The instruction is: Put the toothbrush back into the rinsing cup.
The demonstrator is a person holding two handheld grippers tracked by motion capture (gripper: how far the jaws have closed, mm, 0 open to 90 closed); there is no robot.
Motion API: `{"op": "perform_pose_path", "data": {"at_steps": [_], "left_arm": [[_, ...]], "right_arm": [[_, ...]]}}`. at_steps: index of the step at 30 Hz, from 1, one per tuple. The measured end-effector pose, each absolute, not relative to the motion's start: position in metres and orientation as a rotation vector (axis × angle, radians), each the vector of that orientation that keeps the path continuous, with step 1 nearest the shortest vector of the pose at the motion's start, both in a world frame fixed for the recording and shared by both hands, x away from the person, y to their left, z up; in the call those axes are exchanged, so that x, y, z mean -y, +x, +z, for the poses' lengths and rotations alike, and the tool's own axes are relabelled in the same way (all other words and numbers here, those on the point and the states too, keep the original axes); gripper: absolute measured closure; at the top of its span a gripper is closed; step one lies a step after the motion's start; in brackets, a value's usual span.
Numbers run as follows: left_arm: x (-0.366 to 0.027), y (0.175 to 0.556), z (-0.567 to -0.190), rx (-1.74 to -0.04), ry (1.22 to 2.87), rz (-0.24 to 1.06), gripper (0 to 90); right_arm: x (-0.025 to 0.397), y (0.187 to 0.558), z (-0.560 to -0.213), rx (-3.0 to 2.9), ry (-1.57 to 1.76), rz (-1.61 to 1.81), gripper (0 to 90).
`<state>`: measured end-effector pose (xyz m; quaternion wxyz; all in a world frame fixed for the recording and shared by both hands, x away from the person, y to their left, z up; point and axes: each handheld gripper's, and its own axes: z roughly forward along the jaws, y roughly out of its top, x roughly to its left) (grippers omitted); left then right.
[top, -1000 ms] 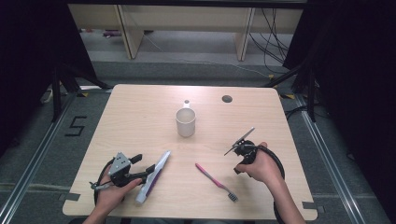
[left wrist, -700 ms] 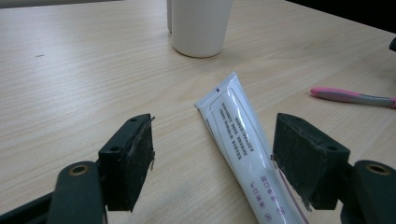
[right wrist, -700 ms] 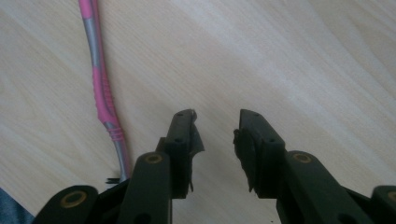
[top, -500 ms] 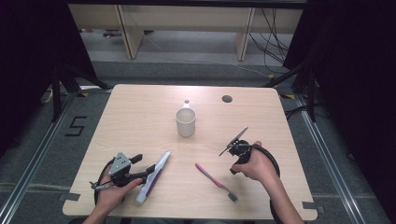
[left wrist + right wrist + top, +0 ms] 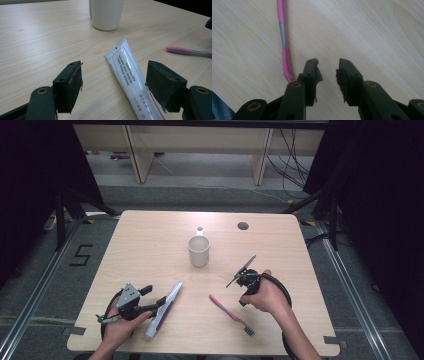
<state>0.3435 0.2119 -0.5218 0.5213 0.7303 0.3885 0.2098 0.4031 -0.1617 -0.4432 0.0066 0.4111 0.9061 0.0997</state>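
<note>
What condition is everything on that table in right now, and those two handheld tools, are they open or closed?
Left tool: open, jaws straddling the toothpaste tube, not squeezing it.
Right tool: open, empty, beside the toothbrush handle.
Toothpaste tube: lying flat on the table.
Toothbrush: lying flat, ungripped.
Cup: upright; contents cannot be seen.

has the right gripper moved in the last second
Yes: the right gripper has slid left across the table, closer to the pink toothbrush; the cup stayed put.
</note>
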Motion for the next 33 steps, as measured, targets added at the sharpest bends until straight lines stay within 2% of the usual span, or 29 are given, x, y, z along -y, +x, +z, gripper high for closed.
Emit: {"op": "perform_pose_path", "data": {"at_steps": [26,29,33], "left_arm": [[-0.212,0.343,-0.522,-0.928,1.748,0.500,28.5],[-0.212,0.343,-0.522,-0.928,1.748,0.500,28.5],[-0.212,0.343,-0.522,-0.927,1.748,0.501,28.5]], "right_arm": [[0.135,0.398,-0.450,-2.912,1.204,0.260,70.1],[0.134,0.398,-0.454,-2.977,1.033,0.267,69.8],[0.126,0.394,-0.456,-3.017,0.994,0.226,70.1]]}}
